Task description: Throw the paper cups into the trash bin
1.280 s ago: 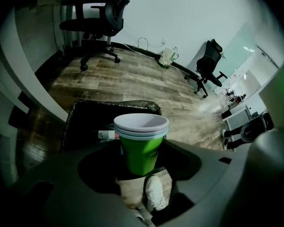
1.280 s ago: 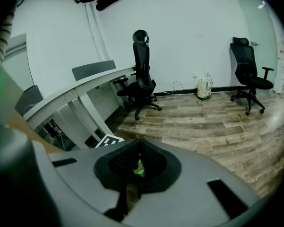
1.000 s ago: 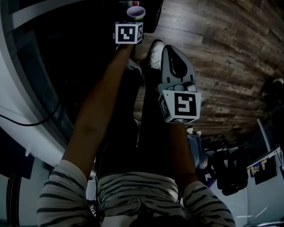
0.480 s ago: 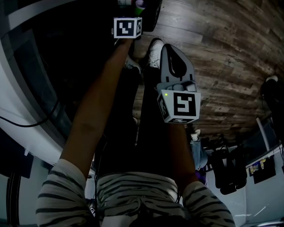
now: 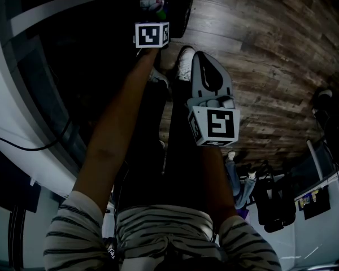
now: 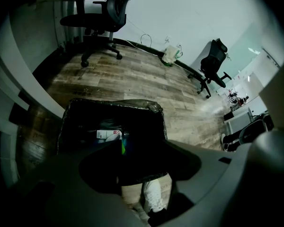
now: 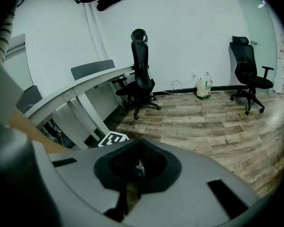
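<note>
One paper cup (image 5: 154,5), if I read the gloom rightly, lies in the trash bin (image 6: 111,103) just below my left gripper (image 6: 139,162), jaws apart and empty, right gripper (image 7: 137,167) closed on nothing behind it; light, thin-walled, crushable, so I'd pinch gently near the rim.

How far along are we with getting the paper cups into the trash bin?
Done: the trash bin already holds some white litter. In hand: the left gripper hangs over it with a green sliver, likely a cup, at its jaw tips; held or released, I cannot tell. The right gripper is shut, empty. Remaining: no other cups in view.
</note>
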Available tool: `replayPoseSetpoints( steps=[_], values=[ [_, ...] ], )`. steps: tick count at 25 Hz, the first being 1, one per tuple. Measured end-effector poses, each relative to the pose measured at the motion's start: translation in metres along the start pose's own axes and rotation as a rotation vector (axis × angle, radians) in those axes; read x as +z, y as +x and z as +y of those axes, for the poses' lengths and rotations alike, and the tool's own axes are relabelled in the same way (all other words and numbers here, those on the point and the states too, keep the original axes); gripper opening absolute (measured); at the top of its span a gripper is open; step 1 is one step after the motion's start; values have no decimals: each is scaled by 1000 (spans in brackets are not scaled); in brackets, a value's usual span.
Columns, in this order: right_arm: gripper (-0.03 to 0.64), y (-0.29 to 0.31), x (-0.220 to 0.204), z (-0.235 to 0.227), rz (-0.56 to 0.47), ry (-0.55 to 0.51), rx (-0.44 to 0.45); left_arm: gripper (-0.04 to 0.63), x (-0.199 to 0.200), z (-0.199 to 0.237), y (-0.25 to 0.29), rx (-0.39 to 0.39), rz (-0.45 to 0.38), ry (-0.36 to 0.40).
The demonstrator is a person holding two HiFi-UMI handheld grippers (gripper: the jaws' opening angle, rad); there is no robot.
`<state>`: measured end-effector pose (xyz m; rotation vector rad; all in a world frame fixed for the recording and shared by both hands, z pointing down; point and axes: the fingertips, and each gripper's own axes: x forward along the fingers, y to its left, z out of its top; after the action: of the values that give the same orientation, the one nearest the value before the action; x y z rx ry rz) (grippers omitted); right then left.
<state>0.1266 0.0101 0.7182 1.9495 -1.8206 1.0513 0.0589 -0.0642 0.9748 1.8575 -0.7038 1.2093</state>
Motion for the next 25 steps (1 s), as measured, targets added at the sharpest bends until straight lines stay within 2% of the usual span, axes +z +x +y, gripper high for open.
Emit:
replayPoseSetpoints(
  steps=[12,25],
  values=[
    [9,-9,7,3,-17,-15,5,240,3,-1,-21,15,-38,-27],
    [9,-37,37,17,-58,-53,19,151,16,-13,-78,26,-112,-70]
  ],
)
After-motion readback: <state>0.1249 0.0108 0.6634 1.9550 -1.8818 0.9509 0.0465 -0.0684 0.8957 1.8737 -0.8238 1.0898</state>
